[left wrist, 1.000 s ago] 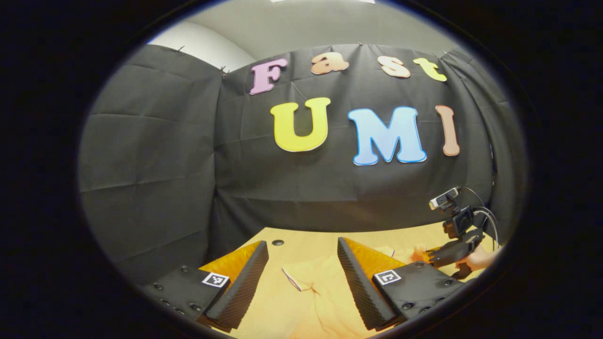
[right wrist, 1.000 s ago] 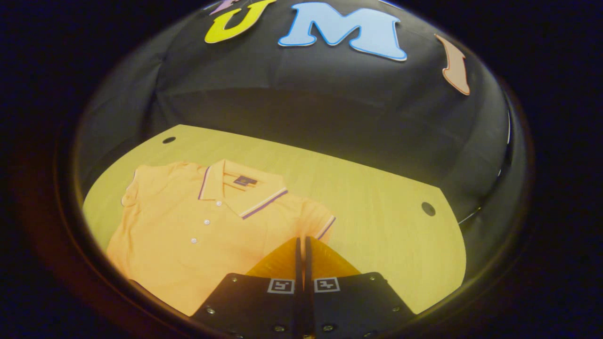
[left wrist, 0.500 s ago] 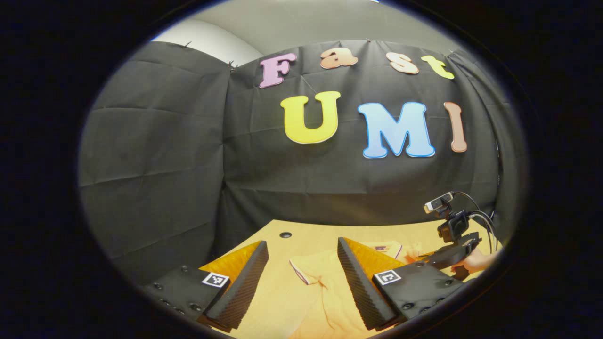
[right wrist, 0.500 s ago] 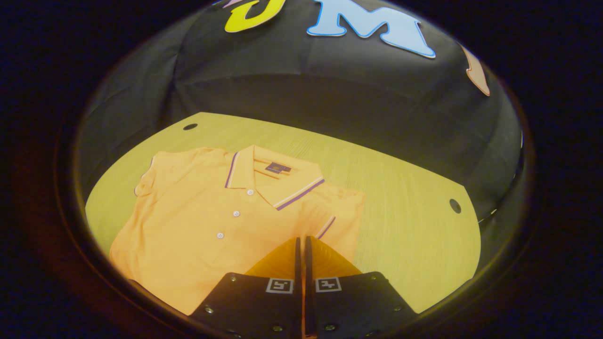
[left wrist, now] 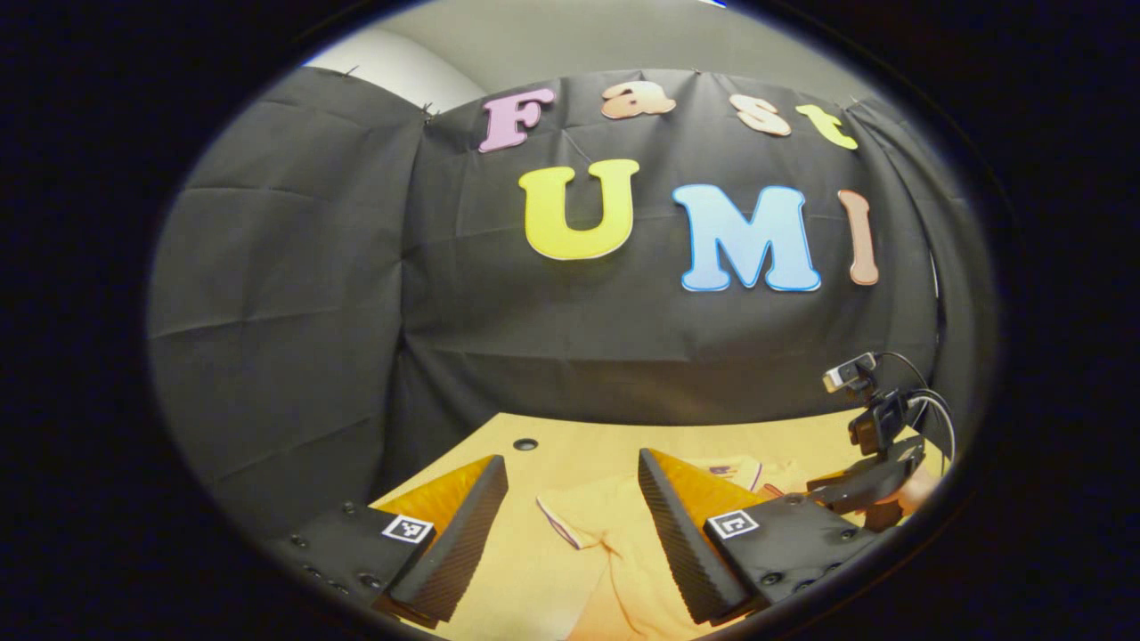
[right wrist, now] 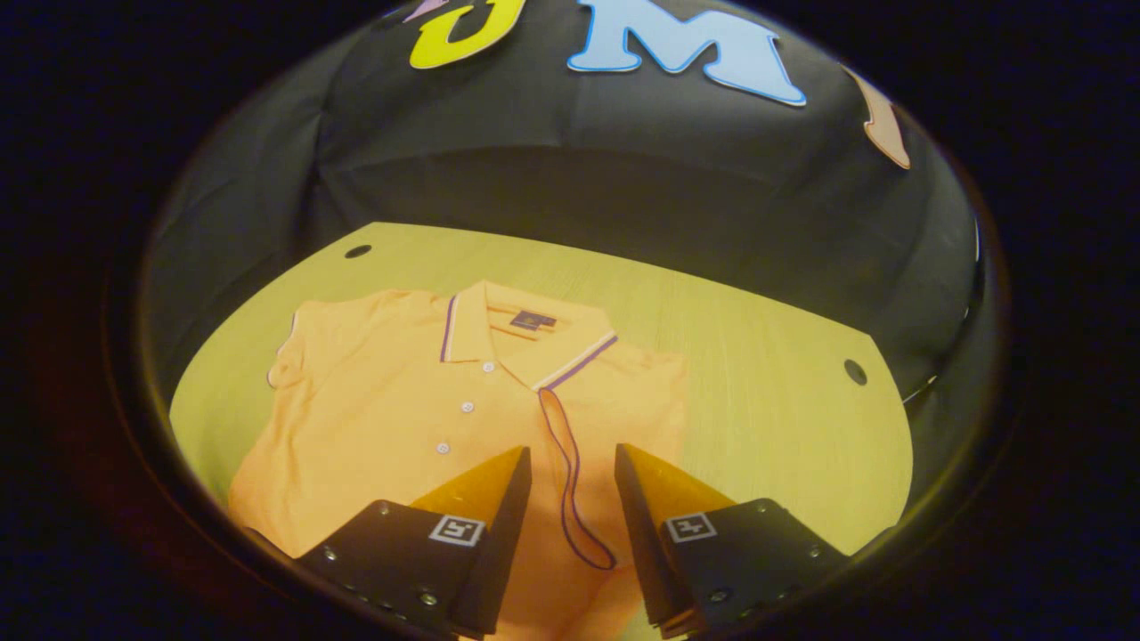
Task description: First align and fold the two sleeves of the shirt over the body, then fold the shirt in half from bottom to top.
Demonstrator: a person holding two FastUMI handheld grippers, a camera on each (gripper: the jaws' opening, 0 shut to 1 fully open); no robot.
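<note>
An orange polo shirt (right wrist: 392,418) with a striped collar (right wrist: 525,334) lies front up on the wooden table (right wrist: 766,401). One sleeve is folded over the body, and its purple-trimmed cuff (right wrist: 570,499) lies between the fingers of my open right gripper (right wrist: 570,452). The other sleeve (right wrist: 287,354) is spread out flat at the far left. In the left gripper view my left gripper (left wrist: 568,459) hovers open over that sleeve (left wrist: 579,521), with nothing held. The right gripper (left wrist: 837,488) and the hand (left wrist: 917,490) holding it show farther right.
The table has a round cable hole at the back left (right wrist: 358,251) and another at the right (right wrist: 855,371). Bare wood lies to the right of the shirt. Black cloth walls close in the table's back and sides.
My right gripper went from shut on the sleeve to open, and the sleeve now lies across the shirt's body. The left gripper stayed open and barely moved.
</note>
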